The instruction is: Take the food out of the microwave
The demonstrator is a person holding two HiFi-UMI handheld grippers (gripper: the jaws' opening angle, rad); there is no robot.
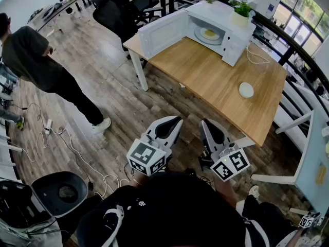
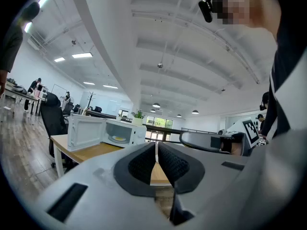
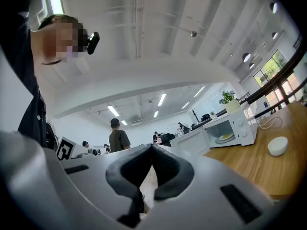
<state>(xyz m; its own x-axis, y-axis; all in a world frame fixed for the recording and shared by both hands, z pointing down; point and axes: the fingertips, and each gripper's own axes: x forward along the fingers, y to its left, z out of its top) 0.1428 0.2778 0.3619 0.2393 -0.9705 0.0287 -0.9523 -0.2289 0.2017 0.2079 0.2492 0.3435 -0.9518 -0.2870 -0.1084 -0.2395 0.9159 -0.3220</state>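
**Both sets of jaws shut, nothing taken out**

Head view: looks steeply down on a light wooden rectangular table (image 1: pixel 216 84). Carries at its far end a white box-shaped microwave oven (image 1: pixel 235 37), with the white oven door (image 1: pixel 159 32) swung wide open to the left. Holds inside, on a round pale plate, the yellow food (image 1: pixel 209 34). Bears on top a small green potted plant (image 1: pixel 240 12). Nearer on the table, well apart from the oven: a small white round bowl (image 1: pixel 246 90). At the bottom, side by side over the wood-plank floor short of the table's near edge: the grey left gripper (image 1: pixel 178 120) and the grey right gripper (image 1: pixel 204 122), both well apart from the food. At the left: a standing person in a dark shirt (image 1: pixel 31 55).

Left gripper view: shows the black ribbed pads (image 2: pixel 141 166) pressed together with nothing between them. Faces the table, with the open oven and the food inside it beyond, to the left.

Right gripper view: shows the dark pads (image 3: pixel 169 169) meeting at their tips, likewise closed and gripping nothing. Has the oven far off at the right, food visible in its cavity, and the bowl nearer on the tabletop.
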